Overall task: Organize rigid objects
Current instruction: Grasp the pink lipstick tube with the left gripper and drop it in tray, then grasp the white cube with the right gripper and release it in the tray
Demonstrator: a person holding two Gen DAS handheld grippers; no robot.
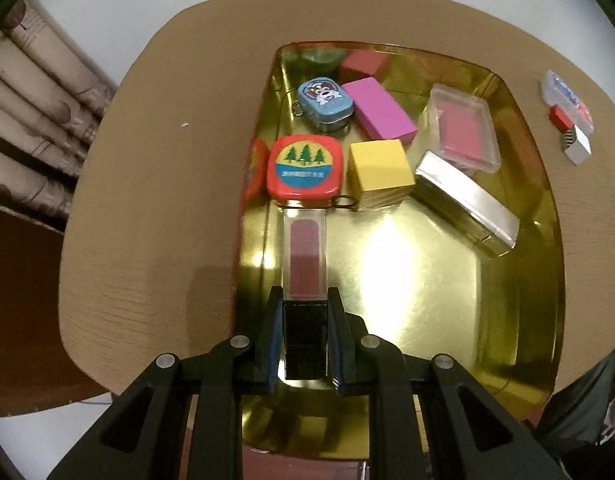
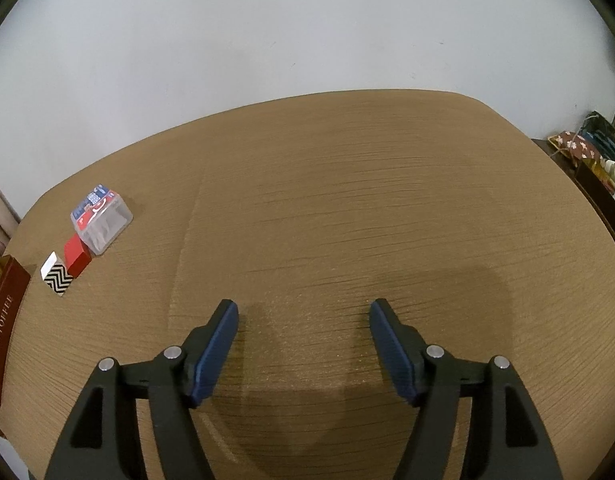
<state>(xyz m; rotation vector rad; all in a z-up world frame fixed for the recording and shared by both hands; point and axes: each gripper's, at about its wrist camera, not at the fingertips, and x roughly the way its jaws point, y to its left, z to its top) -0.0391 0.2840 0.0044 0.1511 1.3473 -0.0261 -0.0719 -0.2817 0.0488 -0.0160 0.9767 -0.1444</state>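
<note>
My left gripper (image 1: 303, 300) is shut on the black cap of a lip-gloss tube (image 1: 305, 256) with a clear body and dark red fill, held over the near left part of a gold tray (image 1: 447, 300). In the tray lie a red tin with pine trees (image 1: 305, 170), a blue dog tin (image 1: 325, 102), a yellow block (image 1: 379, 172), a pink block (image 1: 379, 110), a clear case with a red insert (image 1: 463, 128) and a silver box (image 1: 465, 202). My right gripper (image 2: 303, 312) is open and empty above bare table.
On the table right of the tray lie a clear plastic box (image 2: 101, 218), a red block (image 2: 77, 260) and a black-and-white zigzag block (image 2: 57, 278). The tray's dark red outer wall (image 2: 1, 332) shows at the right wrist view's left edge. Rolled fabric (image 1: 35, 120) lies beyond the table's left edge.
</note>
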